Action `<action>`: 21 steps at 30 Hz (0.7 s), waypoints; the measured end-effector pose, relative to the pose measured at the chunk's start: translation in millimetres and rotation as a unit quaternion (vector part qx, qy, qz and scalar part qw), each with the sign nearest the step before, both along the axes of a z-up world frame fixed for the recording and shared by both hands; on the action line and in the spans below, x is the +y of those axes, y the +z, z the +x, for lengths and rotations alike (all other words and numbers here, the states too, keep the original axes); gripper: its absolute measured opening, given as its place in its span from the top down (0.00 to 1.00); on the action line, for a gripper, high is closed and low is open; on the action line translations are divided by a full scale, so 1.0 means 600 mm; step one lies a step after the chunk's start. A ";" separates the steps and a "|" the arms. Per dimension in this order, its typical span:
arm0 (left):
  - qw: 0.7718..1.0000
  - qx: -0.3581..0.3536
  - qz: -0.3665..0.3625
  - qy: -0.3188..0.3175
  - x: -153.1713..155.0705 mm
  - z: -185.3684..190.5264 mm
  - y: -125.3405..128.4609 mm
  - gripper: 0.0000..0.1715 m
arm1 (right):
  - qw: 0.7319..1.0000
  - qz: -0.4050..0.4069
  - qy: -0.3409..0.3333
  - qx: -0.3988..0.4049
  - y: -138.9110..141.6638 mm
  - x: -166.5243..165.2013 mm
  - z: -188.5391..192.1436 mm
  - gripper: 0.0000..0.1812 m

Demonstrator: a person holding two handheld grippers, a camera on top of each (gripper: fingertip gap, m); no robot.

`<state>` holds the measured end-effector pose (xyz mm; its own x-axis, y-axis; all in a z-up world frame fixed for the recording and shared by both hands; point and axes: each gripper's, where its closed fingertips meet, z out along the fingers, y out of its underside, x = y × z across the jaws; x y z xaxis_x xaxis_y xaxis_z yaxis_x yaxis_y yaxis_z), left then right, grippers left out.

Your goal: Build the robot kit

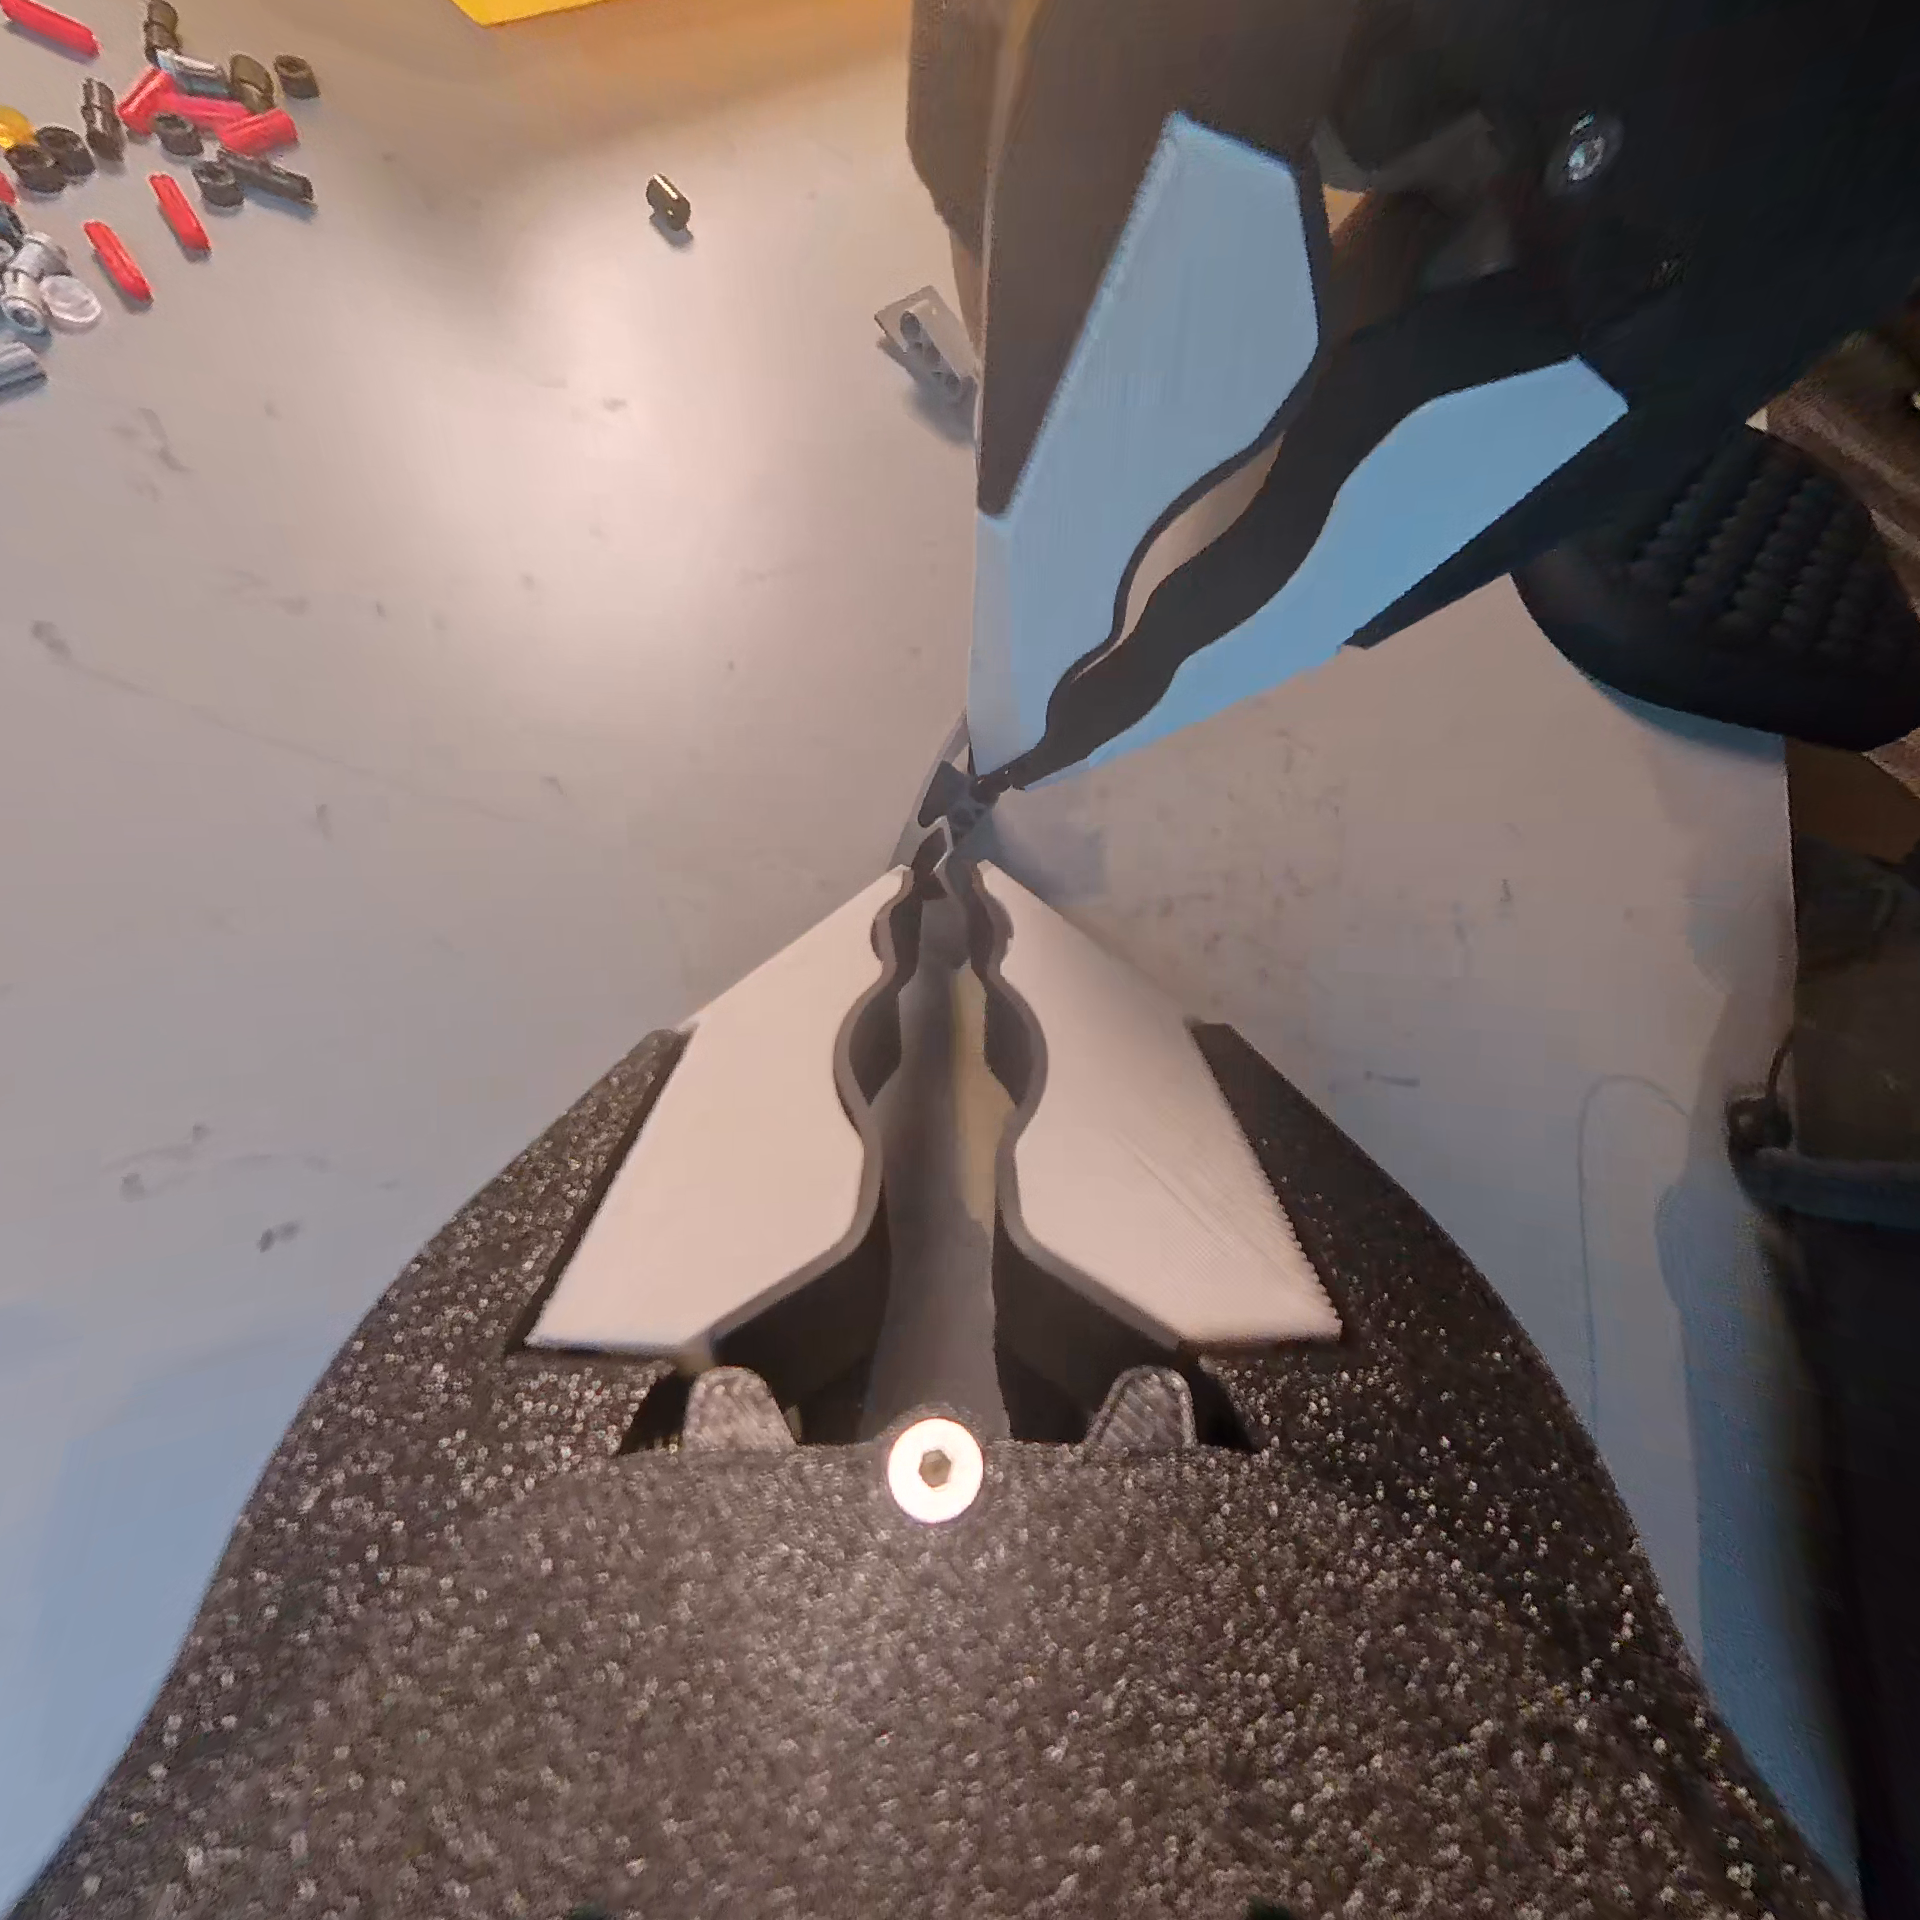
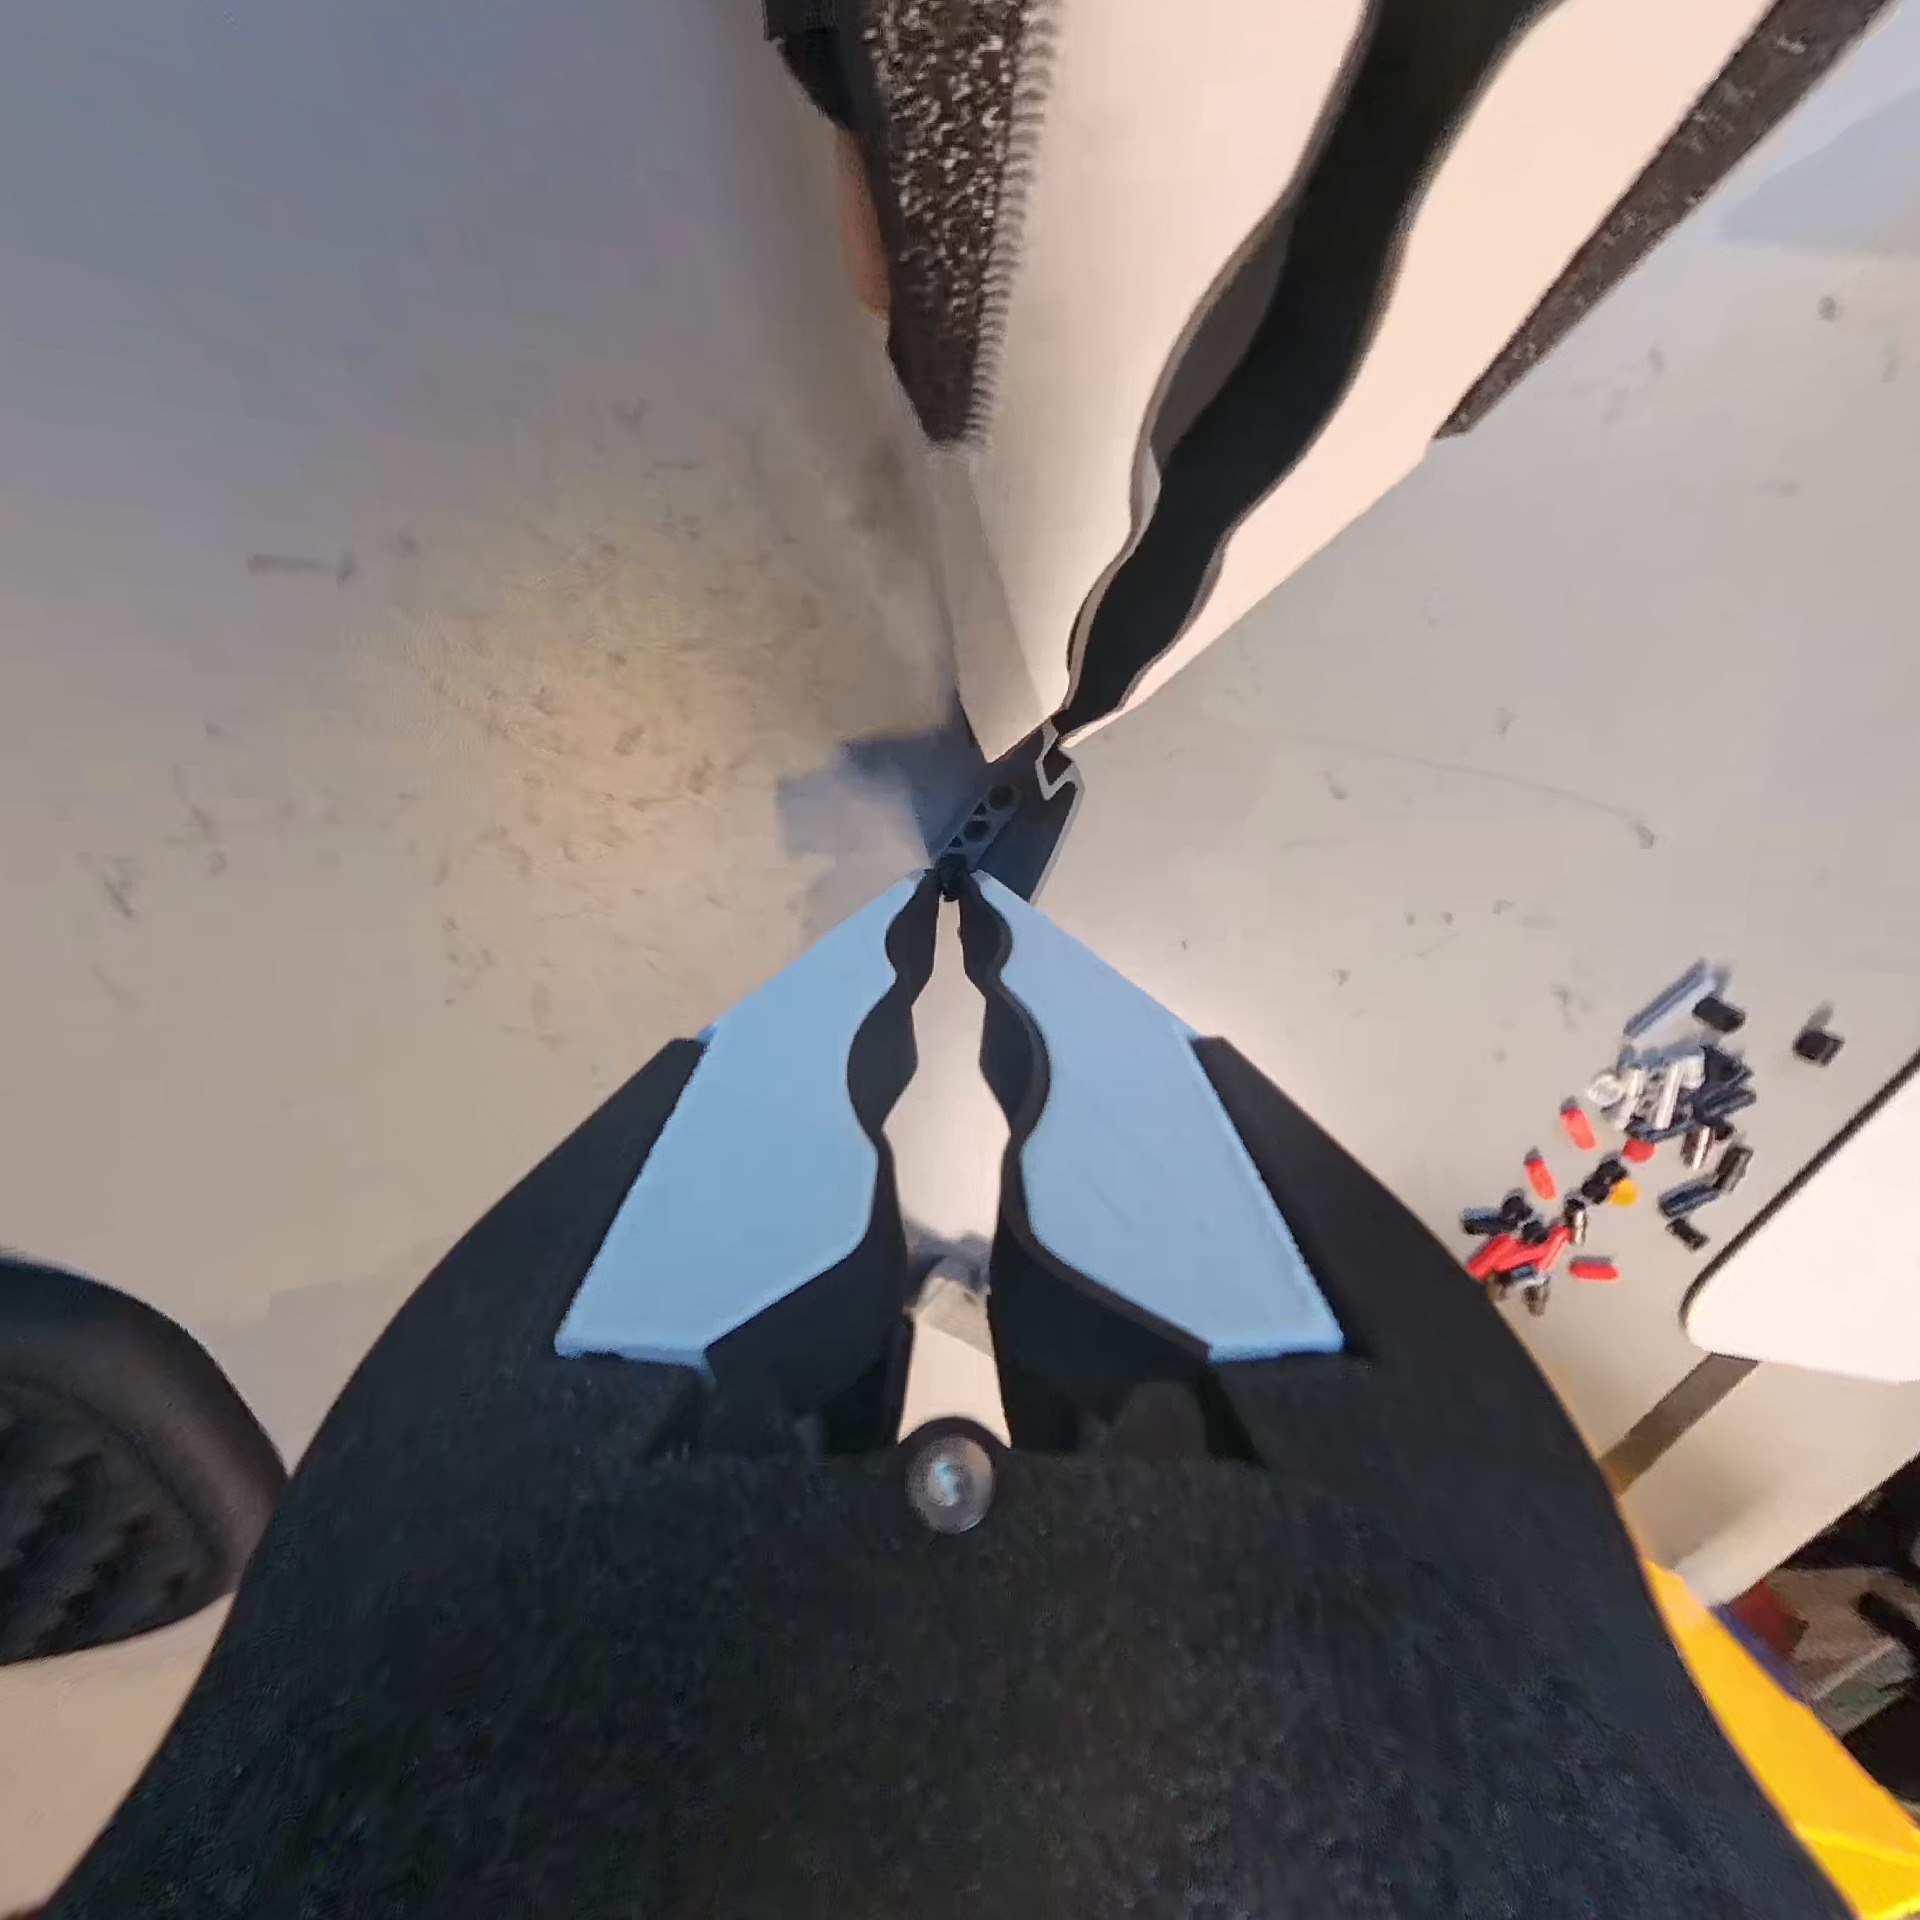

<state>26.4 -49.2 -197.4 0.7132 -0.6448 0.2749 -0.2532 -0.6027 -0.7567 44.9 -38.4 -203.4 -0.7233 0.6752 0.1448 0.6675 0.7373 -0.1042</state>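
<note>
My left gripper [image 1: 948, 875] is shut on a grey beam with holes [image 1: 935, 1039], which runs back between its fingers and sticks out a little past the tips. My right gripper [image 2: 948, 881] is shut on a small black pin [image 2: 949, 885] and holds it against the end of the beam [image 2: 992, 821]. The two grippers meet tip to tip a little above the white table [image 1: 416, 727]. In the left wrist view the right gripper [image 1: 995, 777] comes in from the upper right. In the right wrist view the left gripper [image 2: 1055, 746] comes in from the top right.
A pile of small red, black and grey parts [image 1: 156, 135] lies at the far left and shows in the right wrist view [image 2: 1621, 1164]. A lone black pin [image 1: 668, 200] and a grey angled beam [image 1: 930, 338] lie nearer. A white board edge [image 2: 1829, 1247] and a yellow object [image 2: 1766, 1766] are at the right.
</note>
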 end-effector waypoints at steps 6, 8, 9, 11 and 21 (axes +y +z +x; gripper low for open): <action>1.000 -0.009 -0.004 -0.003 0.000 0.000 0.001 0.96 | 0.999 -0.008 0.043 -0.023 0.000 0.001 0.001 0.98; 1.000 -0.012 -0.005 -0.003 0.000 0.000 0.001 0.96 | 0.998 -0.012 0.049 -0.024 0.000 0.001 0.001 0.98; 1.000 -0.013 -0.006 -0.003 0.000 0.000 0.001 0.96 | 0.998 -0.016 0.050 -0.023 -0.001 0.000 0.000 0.98; 1.000 -0.015 -0.007 -0.003 0.000 0.000 0.001 0.96 | 0.998 -0.018 0.055 -0.023 -0.001 -0.001 0.000 0.98; 1.000 -0.027 -0.008 0.003 0.002 0.000 0.003 0.96 | 0.998 0.003 0.059 -0.024 -0.010 0.005 0.001 0.98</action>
<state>26.5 -47.7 -195.8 0.7009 -0.6357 0.3234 -0.2093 -0.6168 -0.7588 45.7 -35.5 -209.1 -0.8040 0.5841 0.1117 0.5799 0.8117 -0.0704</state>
